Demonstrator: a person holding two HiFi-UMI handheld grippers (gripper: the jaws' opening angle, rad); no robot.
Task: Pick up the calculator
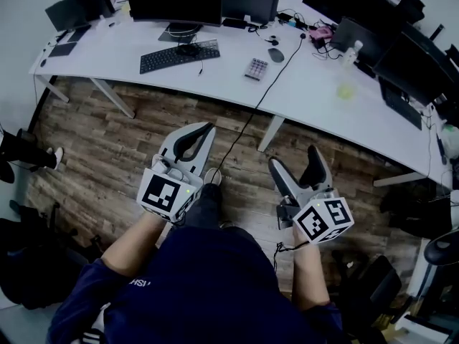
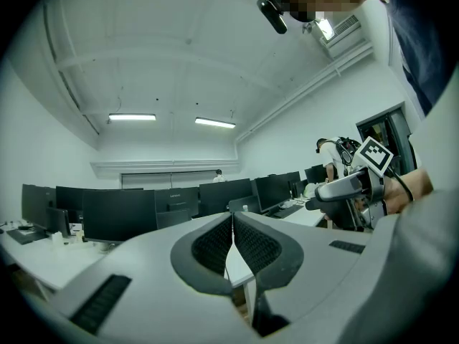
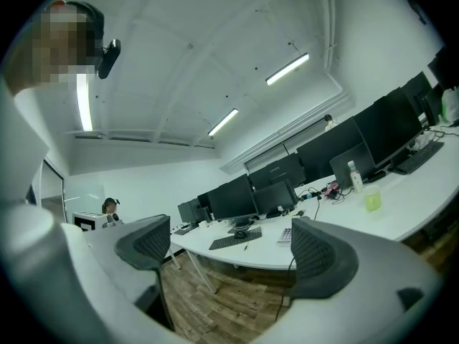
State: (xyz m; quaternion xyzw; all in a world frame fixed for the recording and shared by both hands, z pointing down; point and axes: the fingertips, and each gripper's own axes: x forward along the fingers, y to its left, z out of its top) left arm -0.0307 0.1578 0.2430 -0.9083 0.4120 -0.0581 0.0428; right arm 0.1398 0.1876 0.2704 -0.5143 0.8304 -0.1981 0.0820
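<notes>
The calculator (image 1: 256, 69), small and grey with rows of keys, lies flat on the long white desk (image 1: 315, 99), to the right of a black keyboard (image 1: 179, 56). Both grippers hover over the wooden floor, well short of the desk and pointing toward it. My left gripper (image 1: 209, 128) is shut, its ribbed pads pressed together (image 2: 232, 229) on nothing. My right gripper (image 1: 295, 159) stands wide open and empty. In the right gripper view (image 3: 233, 246) the calculator (image 3: 285, 234) shows far off, just inside the right jaw.
Monitors (image 1: 176, 2) line the desk's far edge. A mouse (image 1: 276, 54), tangled cables, a bottle (image 1: 351, 51) and a green cup (image 1: 346, 91) sit right of the calculator. A black cable (image 1: 244, 124) hangs to the floor. Another person's foot (image 1: 54, 156) is at the left.
</notes>
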